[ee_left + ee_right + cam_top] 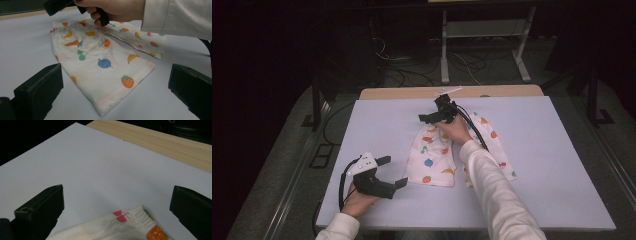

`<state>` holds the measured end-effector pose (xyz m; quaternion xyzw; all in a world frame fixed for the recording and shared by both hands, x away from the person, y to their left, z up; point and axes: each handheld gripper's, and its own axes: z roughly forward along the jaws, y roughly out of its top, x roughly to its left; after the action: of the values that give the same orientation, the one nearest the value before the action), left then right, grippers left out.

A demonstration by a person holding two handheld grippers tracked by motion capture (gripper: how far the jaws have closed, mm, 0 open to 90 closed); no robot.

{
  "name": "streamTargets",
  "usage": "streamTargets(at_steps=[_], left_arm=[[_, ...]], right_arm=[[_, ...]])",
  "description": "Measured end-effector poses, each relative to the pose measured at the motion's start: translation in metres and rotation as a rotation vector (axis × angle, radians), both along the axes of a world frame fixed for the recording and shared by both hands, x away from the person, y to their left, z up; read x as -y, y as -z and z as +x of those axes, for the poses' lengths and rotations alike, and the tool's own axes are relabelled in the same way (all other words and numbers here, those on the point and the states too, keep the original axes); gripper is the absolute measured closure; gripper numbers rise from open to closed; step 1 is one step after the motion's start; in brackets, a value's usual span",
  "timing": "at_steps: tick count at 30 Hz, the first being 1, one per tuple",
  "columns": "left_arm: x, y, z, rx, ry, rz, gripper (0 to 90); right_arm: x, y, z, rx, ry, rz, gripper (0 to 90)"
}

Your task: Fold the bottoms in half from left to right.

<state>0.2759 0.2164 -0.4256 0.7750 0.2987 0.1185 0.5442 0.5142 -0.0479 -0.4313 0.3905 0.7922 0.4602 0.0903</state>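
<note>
While the shorts [447,155] lie mid-table, legs running near-to-far, we hold our right gripper [438,116] spread wide over the far waistband, our left gripper [388,172] gaping just left of the near hem.

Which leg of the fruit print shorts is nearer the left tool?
The shorts leg nearest the left tool is the one with the strawberry at its hem; the other leg lies beyond it, under the person's sleeve.
</note>
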Motion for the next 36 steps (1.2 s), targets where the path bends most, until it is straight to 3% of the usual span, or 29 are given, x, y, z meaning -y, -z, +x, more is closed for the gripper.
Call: streamTargets(at_steps=[6,11,13,14,23,25,27,28,36], left_arm=[[0.000,0.000,0.000,0.000,0.002,-0.003,0.0],[0.000,0.000,0.000,0.002,0.004,-0.003,0.0],[0.000,0.000,0.000,0.001,0.004,-0.003,0.0],[0.000,0.000,0.000,0.001,0.005,-0.003,0.0],[0.000,-0.001,0.000,0.001,0.007,-0.005,0.0],[0.000,-0.001,-0.001,0.001,0.007,-0.005,0.0],[0.000,-0.001,0.000,0.001,0.008,-0.005,0.0],[0.000,-0.001,0.000,0.002,0.008,-0.005,0.0],[0.000,-0.001,-0.001,0.002,0.009,-0.007,0.0]], right_arm=[[-0.004,0.004,0.003,0.001,-0.001,-0.012,0.0],[-0.005,0.010,0.009,-0.035,0.011,-0.030,0.0],[-0.006,0.011,0.010,-0.040,0.015,-0.027,3.5],[-0.006,0.013,0.011,-0.038,0.028,-0.021,9.3],[-0.007,0.017,0.012,-0.059,0.059,-0.060,15.0],[-0.005,0.017,0.013,-0.084,0.075,-0.058,22.7],[-0.004,0.017,0.014,-0.091,0.080,-0.051,23.5],[-0.003,0.018,0.014,-0.095,0.079,-0.041,30.9],[-0.005,0.016,0.013,-0.061,0.084,-0.050,54.8]])
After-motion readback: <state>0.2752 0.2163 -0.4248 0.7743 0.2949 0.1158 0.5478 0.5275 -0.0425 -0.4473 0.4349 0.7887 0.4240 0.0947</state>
